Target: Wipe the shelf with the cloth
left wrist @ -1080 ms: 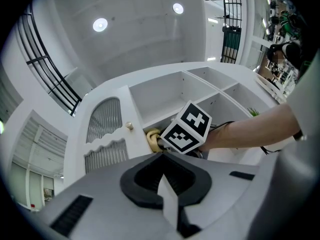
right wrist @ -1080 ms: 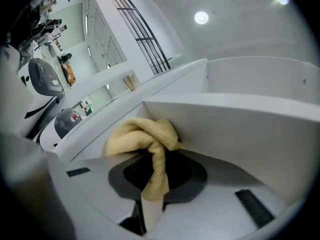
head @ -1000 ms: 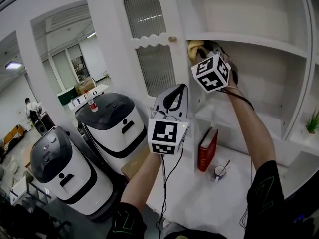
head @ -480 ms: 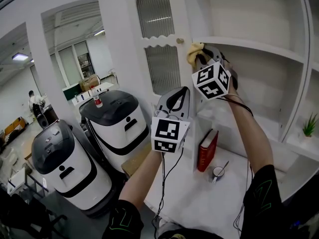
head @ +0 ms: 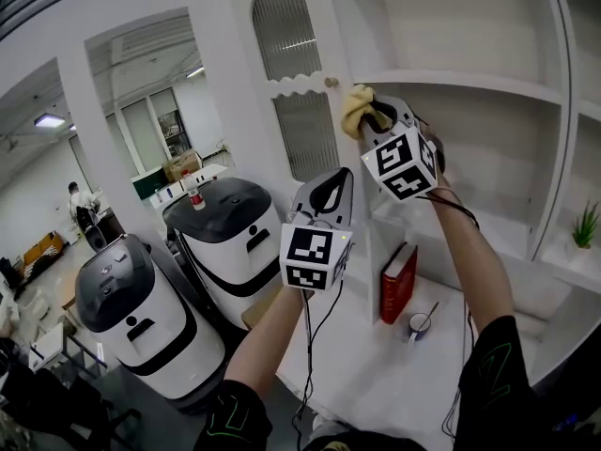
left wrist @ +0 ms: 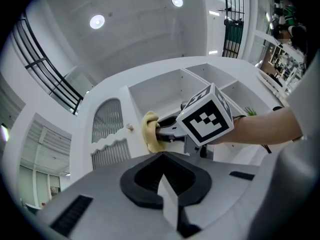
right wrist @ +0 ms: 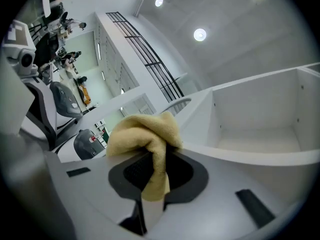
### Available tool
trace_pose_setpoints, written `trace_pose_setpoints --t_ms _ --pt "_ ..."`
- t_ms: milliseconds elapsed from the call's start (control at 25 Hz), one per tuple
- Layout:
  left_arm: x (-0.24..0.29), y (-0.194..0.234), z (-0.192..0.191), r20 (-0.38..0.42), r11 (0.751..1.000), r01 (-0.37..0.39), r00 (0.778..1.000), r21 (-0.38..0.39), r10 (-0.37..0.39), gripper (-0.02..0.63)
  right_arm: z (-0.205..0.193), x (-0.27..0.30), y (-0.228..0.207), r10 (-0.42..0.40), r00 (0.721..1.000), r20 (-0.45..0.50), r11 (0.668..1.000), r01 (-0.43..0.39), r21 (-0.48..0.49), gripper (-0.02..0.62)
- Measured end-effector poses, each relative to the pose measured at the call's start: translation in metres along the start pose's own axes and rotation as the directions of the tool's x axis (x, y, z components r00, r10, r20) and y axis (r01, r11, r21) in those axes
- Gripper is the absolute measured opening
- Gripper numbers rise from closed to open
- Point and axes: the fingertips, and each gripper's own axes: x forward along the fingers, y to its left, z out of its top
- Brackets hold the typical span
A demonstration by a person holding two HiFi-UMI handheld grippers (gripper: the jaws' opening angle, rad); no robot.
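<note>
Your right tool (head: 374, 123) is clamped on the yellow cloth (head: 356, 107), which bunches out above the jaws. The cloth is held up at the left front corner of the upper shelf (head: 470, 82), just beside the small door knob (head: 331, 82) — contact with the shelf edge cannot be confirmed. Your left tool (head: 323, 193) hangs lower, jaws together with nothing between them, well apart from the cloth. Below, a red book (head: 398, 281) stands upright on the white counter (head: 357, 365).
</note>
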Motion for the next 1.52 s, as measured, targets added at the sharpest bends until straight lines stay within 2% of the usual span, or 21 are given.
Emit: trace_pose_setpoints --t_ms 120,320,400,560,880,1280,1400,1520 --pt "0.001 -0.001 -0.001 0.001 1.0 0.002 1.0 -0.008 -0.002 -0.002 -0.018 -0.005 -0.014 -0.048 0.997 -0.058 0.999 0.048 -0.011 0.041" --pt "0.006 -0.005 -0.008 -0.006 0.999 0.015 1.0 -0.045 -0.015 -0.002 -0.051 -0.008 -0.026 -0.062 0.989 -0.131 0.998 0.063 0.006 0.041" --pt "0.008 -0.007 -0.011 -0.009 0.999 0.021 1.0 -0.038 -0.021 -0.002 -0.066 -0.007 -0.03 -0.069 0.984 -0.162 0.997 0.071 0.004 0.041" --pt "0.008 -0.017 -0.017 -0.014 0.999 0.04 0.999 0.019 -0.04 -0.002 -0.101 -0.002 -0.025 -0.054 0.973 -0.226 0.999 0.054 -0.005 0.041" --pt "0.029 -0.017 -0.037 -0.014 0.998 0.063 0.998 -0.015 -0.063 -0.002 -0.148 0.023 -0.014 -0.034 0.95 -0.31 0.999 0.03 -0.018 0.041" --pt "0.039 -0.005 -0.075 -0.06 0.996 0.072 0.995 -0.056 -0.076 -0.002 -0.169 0.048 0.0 -0.02 0.937 -0.349 0.998 0.0 -0.056 0.041" --pt "0.039 -0.011 -0.082 -0.065 0.993 0.093 0.993 -0.066 -0.097 -0.002 -0.165 0.043 0.008 0.021 0.936 -0.352 0.997 -0.048 -0.067 0.041" --pt "0.037 -0.016 -0.082 -0.065 0.993 0.099 0.992 -0.069 -0.104 -0.002 -0.153 0.037 0.016 0.026 0.943 -0.331 0.994 -0.058 -0.089 0.041"
